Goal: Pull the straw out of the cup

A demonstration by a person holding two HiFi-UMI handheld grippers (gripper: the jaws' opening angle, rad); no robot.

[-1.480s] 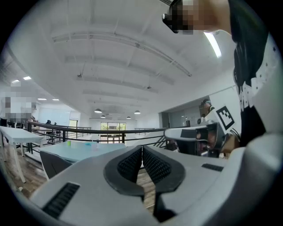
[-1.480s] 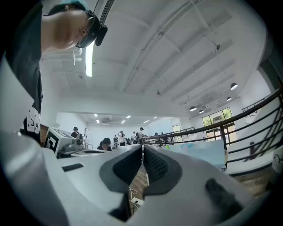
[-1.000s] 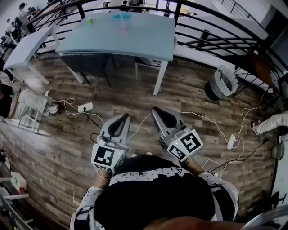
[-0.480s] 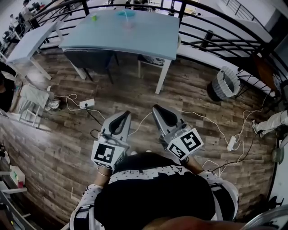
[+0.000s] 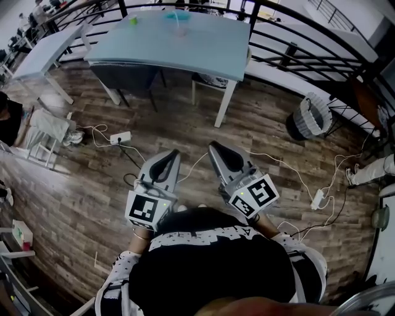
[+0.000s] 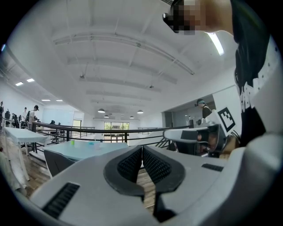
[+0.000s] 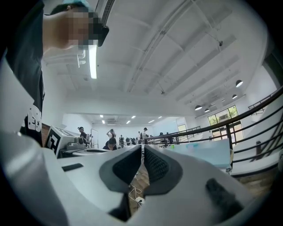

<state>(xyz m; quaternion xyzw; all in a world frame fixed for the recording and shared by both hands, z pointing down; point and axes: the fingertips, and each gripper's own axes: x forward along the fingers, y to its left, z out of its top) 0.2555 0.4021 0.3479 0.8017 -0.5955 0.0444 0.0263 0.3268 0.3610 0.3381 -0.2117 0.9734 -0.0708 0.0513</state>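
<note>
Desk drifts up the head view; the cup is well out of reach.

Over the last second the pale blue desk (image 5: 203,49) has slid toward the top of the head view. The left gripper (image 5: 171,156) and right gripper (image 5: 215,152) hang where they were, low in front of the person, each with its jaws pressed together on nothing. The cup (image 5: 177,17) stands near the desk's far edge, well apart from both grippers. Its straw is too small to make out, and I judge the pull has not begun. The wood-plank floor (image 5: 80,185) carries cables and a power strip (image 5: 120,137); a black railing (image 5: 296,38) runs behind the desk, and a waste basket (image 5: 308,116) stands off its right edge.
</note>
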